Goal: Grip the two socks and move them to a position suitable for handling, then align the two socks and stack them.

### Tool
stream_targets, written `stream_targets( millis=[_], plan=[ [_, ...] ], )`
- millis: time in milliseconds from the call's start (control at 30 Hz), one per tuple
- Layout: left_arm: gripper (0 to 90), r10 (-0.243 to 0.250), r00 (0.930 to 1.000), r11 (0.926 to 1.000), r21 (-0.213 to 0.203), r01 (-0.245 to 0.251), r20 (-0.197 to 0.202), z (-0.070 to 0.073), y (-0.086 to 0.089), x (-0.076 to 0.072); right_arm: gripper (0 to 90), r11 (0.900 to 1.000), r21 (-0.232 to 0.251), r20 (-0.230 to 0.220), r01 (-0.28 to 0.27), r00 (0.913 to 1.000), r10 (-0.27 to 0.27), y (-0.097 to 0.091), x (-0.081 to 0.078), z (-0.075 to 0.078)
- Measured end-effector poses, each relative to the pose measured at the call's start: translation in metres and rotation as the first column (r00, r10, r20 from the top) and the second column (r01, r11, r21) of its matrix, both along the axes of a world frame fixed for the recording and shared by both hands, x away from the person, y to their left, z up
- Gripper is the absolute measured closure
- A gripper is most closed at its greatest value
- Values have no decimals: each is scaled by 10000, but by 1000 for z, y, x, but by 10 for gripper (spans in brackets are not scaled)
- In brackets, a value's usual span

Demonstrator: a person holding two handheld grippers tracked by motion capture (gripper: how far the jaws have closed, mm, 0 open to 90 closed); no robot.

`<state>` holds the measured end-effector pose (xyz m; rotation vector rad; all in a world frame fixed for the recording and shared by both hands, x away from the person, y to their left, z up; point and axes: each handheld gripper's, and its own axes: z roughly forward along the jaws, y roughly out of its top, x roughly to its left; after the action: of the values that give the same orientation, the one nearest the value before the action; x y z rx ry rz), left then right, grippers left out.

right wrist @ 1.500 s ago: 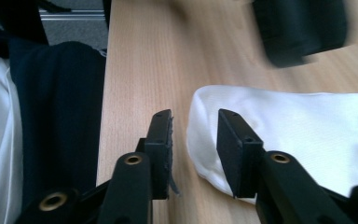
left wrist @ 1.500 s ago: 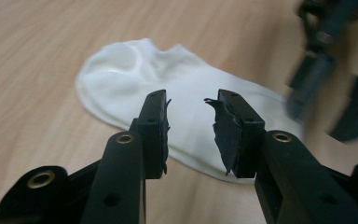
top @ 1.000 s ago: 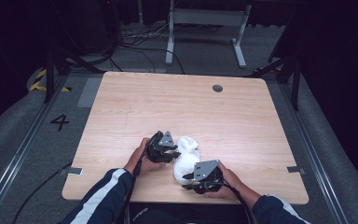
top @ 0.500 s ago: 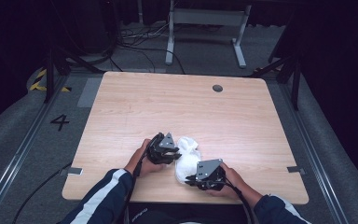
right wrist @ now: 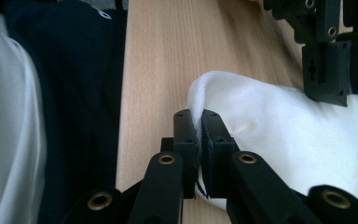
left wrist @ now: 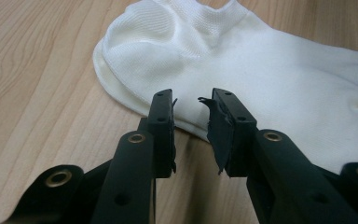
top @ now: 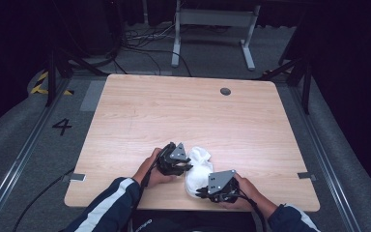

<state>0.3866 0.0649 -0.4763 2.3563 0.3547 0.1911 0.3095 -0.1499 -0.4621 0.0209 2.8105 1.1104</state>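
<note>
Right gripper (right wrist: 199, 123) jaws just closed, now pinching white sock (right wrist: 279, 135) edge | left gripper (left wrist: 193, 109) slightly apart, at sock's rim, gripping nothing | sock on surface (top: 174, 116)

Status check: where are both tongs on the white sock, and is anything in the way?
Right tongs shut on the white sock, pinching its edge. Left tongs open, gap at the sock's near edge, no pinch. Sock flat on the table; nothing in the way.

A ribbed white cloth sock (left wrist: 242, 60) lies on the matt, wood-grained table (top: 174, 111).
</note>
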Motion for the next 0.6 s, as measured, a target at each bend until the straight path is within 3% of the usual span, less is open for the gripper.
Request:
stream_targets(
  millis=[467,600],
  plan=[
    [702,-205,9992,9994,-295,195,-346,-2,-4,-1,869,9962,813,383,326,9986,-358,-20,0,24],
    [702,-534,9981,9981,-315,524,-317,-2,-10,-5,870,9957,873,459,307,9983,-349,-23,-1,27]
  ],
)
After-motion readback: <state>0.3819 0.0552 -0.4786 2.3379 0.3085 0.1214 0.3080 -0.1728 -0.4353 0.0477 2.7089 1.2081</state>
